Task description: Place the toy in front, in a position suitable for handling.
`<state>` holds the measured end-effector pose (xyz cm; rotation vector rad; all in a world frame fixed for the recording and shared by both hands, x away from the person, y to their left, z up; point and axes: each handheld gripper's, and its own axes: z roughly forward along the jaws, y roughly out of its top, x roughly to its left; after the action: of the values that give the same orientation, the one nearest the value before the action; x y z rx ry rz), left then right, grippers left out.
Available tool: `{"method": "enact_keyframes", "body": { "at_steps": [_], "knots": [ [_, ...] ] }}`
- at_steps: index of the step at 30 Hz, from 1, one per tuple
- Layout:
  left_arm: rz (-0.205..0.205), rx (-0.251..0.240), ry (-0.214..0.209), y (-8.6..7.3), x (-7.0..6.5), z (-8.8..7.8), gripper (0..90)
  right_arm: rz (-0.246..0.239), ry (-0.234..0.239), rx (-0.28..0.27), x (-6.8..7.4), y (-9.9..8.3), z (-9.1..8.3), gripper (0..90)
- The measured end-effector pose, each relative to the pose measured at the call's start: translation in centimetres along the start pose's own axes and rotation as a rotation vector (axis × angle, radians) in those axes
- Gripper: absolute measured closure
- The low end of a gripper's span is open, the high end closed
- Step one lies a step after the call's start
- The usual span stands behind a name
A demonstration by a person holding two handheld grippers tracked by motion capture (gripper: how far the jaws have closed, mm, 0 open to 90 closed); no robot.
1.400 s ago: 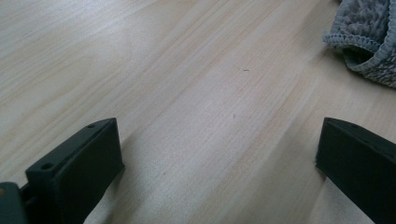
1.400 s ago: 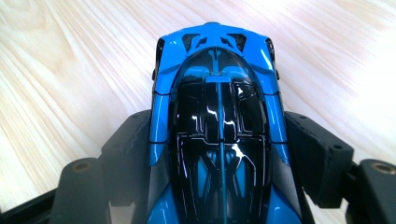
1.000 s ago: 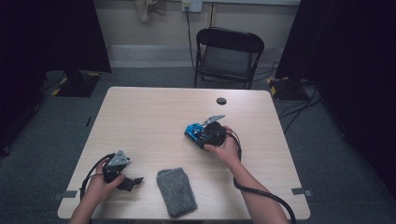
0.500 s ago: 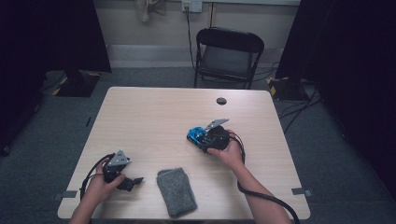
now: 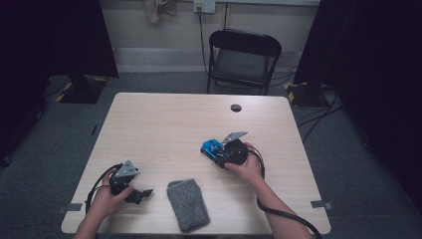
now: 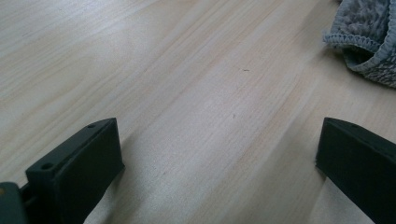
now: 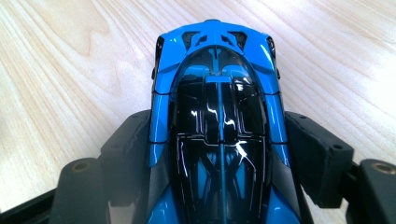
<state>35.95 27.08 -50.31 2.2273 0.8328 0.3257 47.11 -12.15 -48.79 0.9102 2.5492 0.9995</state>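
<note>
Blue toy car (image 7: 217,116) pinched by right gripper (image 5: 219,152); left gripper (image 5: 142,193) spread over table (image 5: 164,124), grey cloth (image 5: 187,204) beside

A light wood-grain table (image 5: 164,124) carries everything here. A grey knitted cloth (image 5: 187,203) lies flat on it near the person's edge, just to the right of the left gripper (image 5: 142,193), whose wide-apart jaws sit low over bare wood (the cloth's ribbed hem peeks in at the upper right of the left gripper view). A blue toy car (image 5: 212,148) sits between the jaws of the right gripper (image 5: 218,154), which press its two sides. A small dark round spot (image 5: 236,107) marks the tabletop well beyond the right gripper, near the far edge.
</note>
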Motion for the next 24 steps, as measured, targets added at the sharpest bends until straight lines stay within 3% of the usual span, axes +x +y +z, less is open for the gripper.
{"method": "enact_keyframes", "body": {
  "at_steps": [19,22,24],
  "knots": [
    [0.0,-0.001,0.001,0.0,0.0,0.0,0.0,0.008,0.01,0.001,-0.19,-0.17,0.12,26.9],
    [-0.002,-0.001,0.001,-0.01,-0.02,0.0,0.0,0.011,-0.016,-0.004,-0.17,-0.2,0.05,17.5],
    [-0.001,0.0,0.002,-0.01,-0.01,0.0,0.0,0.038,-0.011,-0.021,-0.37,-0.18,-0.15,15.7]
  ]
}}
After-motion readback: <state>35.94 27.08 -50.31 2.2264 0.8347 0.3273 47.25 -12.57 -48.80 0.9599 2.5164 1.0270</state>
